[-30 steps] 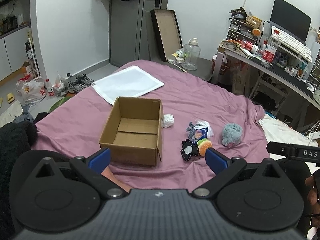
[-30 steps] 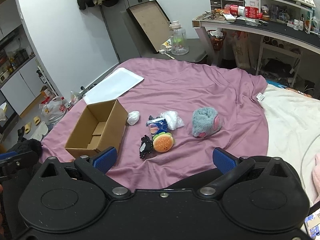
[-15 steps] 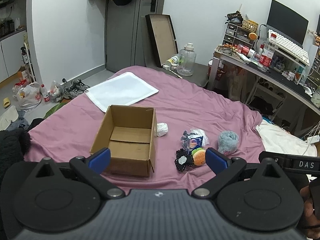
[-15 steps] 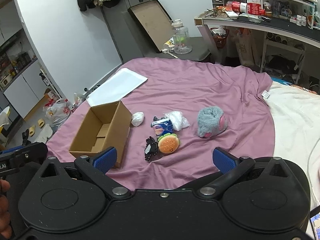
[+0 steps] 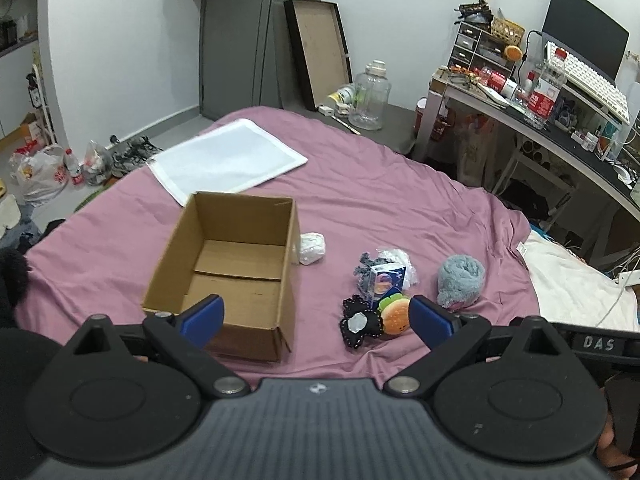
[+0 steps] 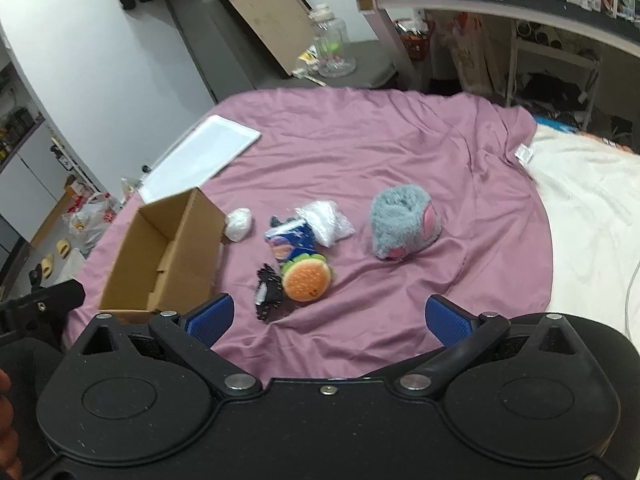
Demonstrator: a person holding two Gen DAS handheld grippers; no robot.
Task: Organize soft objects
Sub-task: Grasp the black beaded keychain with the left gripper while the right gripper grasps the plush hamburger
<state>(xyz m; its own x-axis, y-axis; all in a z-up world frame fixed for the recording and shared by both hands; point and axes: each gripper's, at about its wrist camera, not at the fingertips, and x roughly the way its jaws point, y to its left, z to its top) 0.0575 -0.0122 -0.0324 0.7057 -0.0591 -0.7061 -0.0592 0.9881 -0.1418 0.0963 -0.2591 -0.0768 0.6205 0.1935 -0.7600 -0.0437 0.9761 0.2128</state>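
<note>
The left gripper hung with its blue fingers spread wide and nothing between them. Just beyond its left finger sat the cardboard box, with nothing inside. Ahead of its right finger lay the burger toy, touching a black toy and a blue packet; the grey plush lay beyond that finger.

The right gripper was likewise wide apart and held nothing, with the burger toy ahead between its fingers, all on the purple sheet.
</note>
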